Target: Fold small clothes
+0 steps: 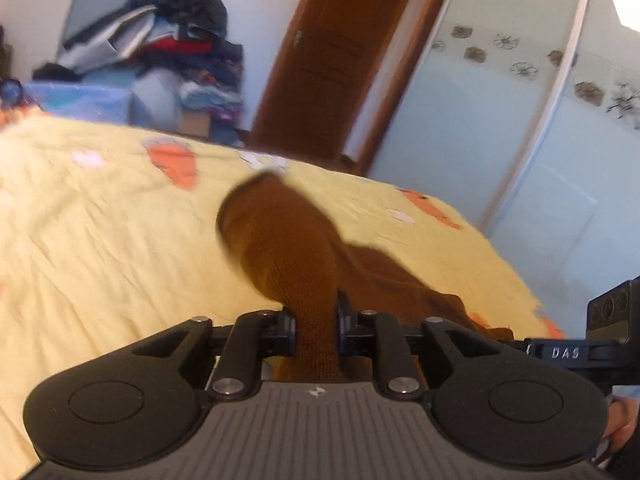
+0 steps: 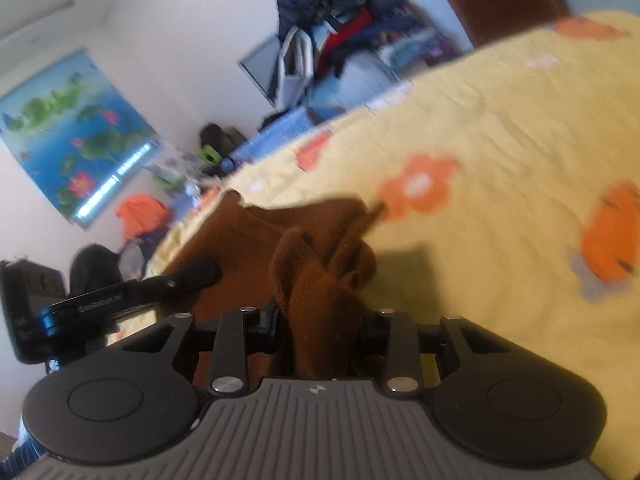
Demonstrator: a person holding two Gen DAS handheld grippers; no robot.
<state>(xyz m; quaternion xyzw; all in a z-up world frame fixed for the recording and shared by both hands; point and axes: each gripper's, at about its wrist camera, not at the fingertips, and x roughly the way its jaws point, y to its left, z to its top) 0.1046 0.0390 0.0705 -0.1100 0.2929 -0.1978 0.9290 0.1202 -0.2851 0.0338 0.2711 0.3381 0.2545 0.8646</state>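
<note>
A brown knitted garment [image 1: 280,248] lies on the yellow flowered bed cover [image 1: 100,216]. My left gripper [image 1: 317,320] is shut on a bunched part of it, which stands up past the fingers. The rest of the cloth trails to the right toward the other gripper's body [image 1: 576,350]. In the right wrist view my right gripper [image 2: 320,320] is shut on another bunched part of the brown garment [image 2: 320,280], close above the bed cover [image 2: 500,128]. The left gripper's finger [image 2: 192,274] shows at the left against the cloth. Both views are blurred.
A pile of clothes and boxes [image 1: 176,40] stands beyond the bed's far edge. A brown door [image 1: 340,60] and a pale wardrobe [image 1: 500,120] are behind the bed. A poster [image 2: 76,136] hangs on the wall, with an orange item [image 2: 140,216] below it.
</note>
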